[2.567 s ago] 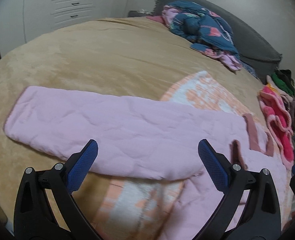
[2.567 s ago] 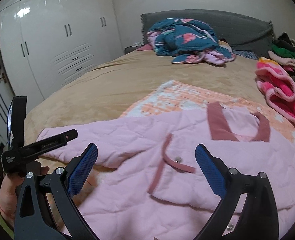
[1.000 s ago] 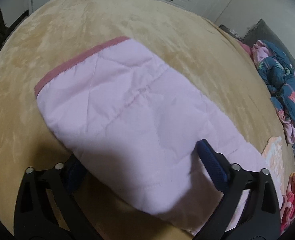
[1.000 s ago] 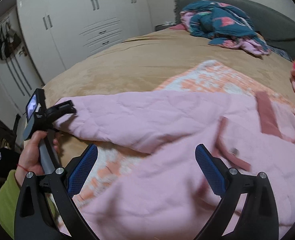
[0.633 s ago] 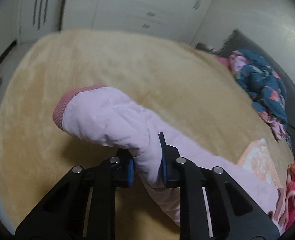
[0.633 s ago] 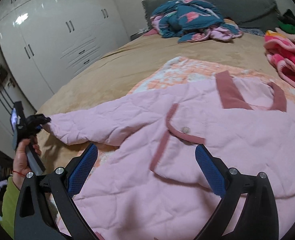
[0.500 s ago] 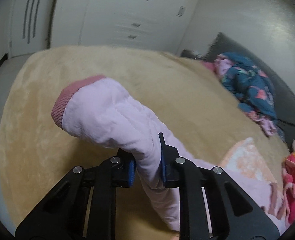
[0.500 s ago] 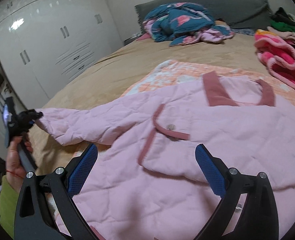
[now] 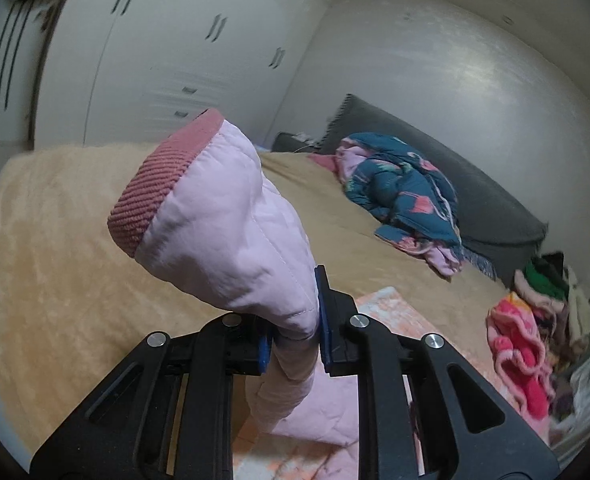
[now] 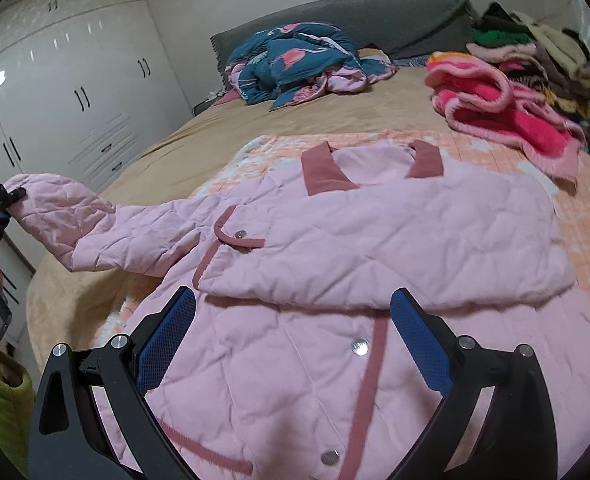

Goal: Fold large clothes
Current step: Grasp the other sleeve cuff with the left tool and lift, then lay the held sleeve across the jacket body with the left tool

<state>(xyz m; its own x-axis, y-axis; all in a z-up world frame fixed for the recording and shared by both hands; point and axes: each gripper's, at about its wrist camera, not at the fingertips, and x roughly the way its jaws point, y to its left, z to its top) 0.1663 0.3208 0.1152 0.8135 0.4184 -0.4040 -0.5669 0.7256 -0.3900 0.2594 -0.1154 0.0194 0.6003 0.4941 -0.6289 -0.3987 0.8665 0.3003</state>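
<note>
Both grippers face one pink jacket (image 10: 375, 240). Left gripper (image 9: 293, 340) pinches its sleeve (image 9: 231, 232), lifted off the bed (image 9: 55, 260). Right gripper (image 10: 291, 344) hovers spread wide above the jacket's front

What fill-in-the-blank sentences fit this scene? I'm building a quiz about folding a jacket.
1. The left gripper is shut on the jacket's ____, just below its ribbed cuff.
2. The right gripper hovers over the pink jacket with its jaws ____.
3. The jacket lies on a bed covered with a ____ blanket.
4. A blue flamingo-print quilt lies crumpled near the grey ____.

Missing words: sleeve; open; tan; headboard
</note>
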